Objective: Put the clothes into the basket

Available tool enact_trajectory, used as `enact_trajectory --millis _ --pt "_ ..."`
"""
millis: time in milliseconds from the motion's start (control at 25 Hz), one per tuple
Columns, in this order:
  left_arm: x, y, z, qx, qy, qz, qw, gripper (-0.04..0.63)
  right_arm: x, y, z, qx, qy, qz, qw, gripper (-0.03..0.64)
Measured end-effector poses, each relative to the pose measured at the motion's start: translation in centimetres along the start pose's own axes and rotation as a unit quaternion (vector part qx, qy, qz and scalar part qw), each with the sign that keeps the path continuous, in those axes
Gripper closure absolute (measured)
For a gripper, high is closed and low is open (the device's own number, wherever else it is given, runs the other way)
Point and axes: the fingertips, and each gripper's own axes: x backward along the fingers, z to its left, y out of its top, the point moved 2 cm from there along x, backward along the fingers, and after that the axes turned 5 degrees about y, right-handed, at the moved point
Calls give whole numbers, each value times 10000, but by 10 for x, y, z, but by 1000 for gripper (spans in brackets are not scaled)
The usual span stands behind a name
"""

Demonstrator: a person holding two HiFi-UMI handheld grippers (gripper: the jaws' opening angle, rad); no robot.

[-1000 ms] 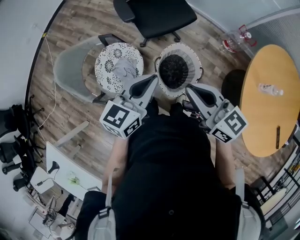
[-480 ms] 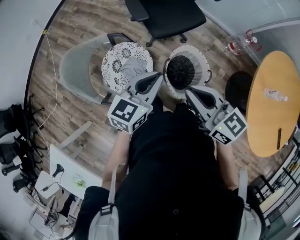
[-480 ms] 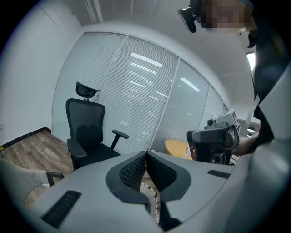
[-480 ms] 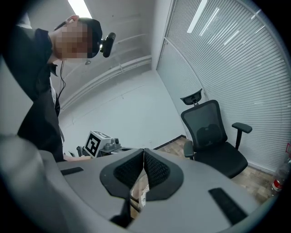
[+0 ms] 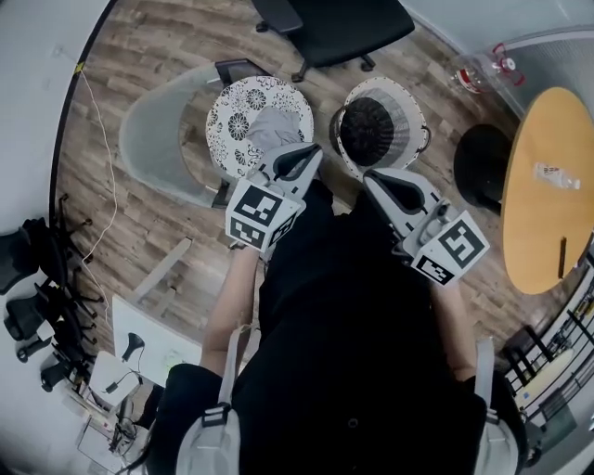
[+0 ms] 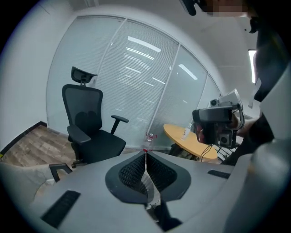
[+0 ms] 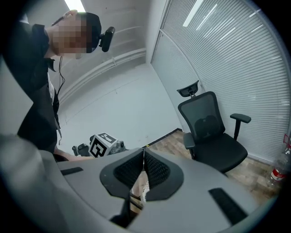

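A grey garment [image 5: 275,125] lies on a round black-and-white patterned container [image 5: 232,121] on the floor. To its right stands a white ribbed basket [image 5: 408,111] with something dark [image 5: 368,132] inside. My left gripper [image 5: 311,150] is shut and empty, its tips over the near edge of the grey garment in the head view. My right gripper [image 5: 368,174] is also shut and empty, just short of the white basket's near rim. In the left gripper view the left gripper [image 6: 145,152] has its jaws pressed together, as has the right gripper [image 7: 143,149] in the right gripper view.
A black office chair [image 5: 334,23] stands beyond the two containers. A translucent grey curved piece [image 5: 153,139] wraps the patterned container's left side. At the right are an orange round table [image 5: 548,213] carrying a bottle [image 5: 557,174], a black round base [image 5: 483,162], and a floor bottle [image 5: 492,67].
Both grippers have moved forward toward the two round containers, which now sit nearer in the head view. The left gripper has dipped toward the grey garment. Both stayed shut.
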Motion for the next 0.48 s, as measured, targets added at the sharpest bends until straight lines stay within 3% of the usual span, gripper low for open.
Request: enact_trajectory --millis 120,480 --pt "-9 -29 13 -270 64 459 9986 584 -7 -8 2 -113 -59 87 9999 600" --pt "-36 -107 48 -127 142 1391 9901 583 -15 -28 7 -399 -137 368 9984 600"
